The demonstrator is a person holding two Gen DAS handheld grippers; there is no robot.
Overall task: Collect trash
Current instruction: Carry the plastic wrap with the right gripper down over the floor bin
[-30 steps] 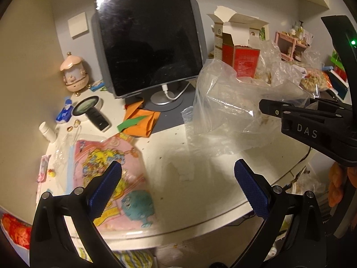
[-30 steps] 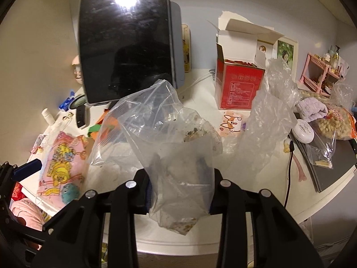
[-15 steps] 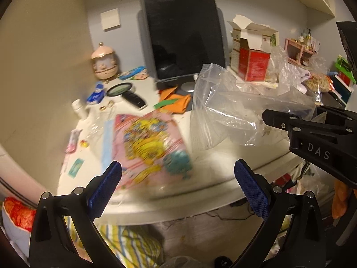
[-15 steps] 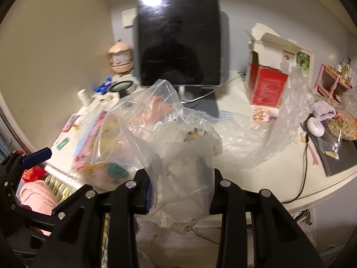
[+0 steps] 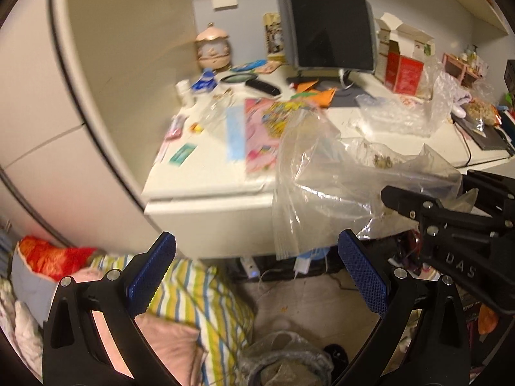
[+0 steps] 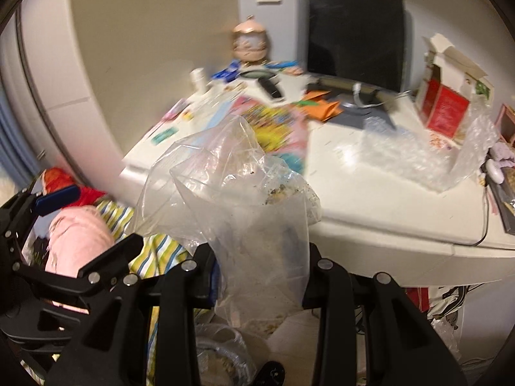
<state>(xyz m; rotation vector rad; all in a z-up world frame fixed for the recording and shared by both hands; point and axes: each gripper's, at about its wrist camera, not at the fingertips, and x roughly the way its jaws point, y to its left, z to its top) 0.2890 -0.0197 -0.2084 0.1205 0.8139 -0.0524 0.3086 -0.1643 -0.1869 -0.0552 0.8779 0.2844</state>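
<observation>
A clear plastic bag (image 6: 257, 212) with crumbs and bits of debris inside is held off the front edge of the white desk (image 6: 386, 199), above the floor. The right gripper (image 6: 260, 276) has its two black fingers pressed in on the lower part of the bag from either side, so the bag stands up between them with its open mouth crumpled at the top. In the left wrist view the same bag (image 5: 338, 177) hangs at the right of the frame, pinched by the right gripper (image 5: 428, 206), which reaches in from the right edge. The left gripper (image 5: 254, 273) has its blue-padded fingers wide apart with nothing between them, over the floor and well below the desk edge. On the desk behind the bag lie a pink and yellow cartoon booklet (image 5: 264, 122), orange paper (image 5: 318, 93), a sheet of bubble wrap (image 6: 418, 154) and an open red and white carton (image 6: 447, 109); a dark monitor (image 5: 328, 16) stands at the back beside a pink round ornament (image 5: 214, 48). Below the desk at the left lies striped yellow and green bedding (image 5: 199, 292), and a second crumpled plastic bag (image 5: 283, 357) sits on the floor between the left fingers.
</observation>
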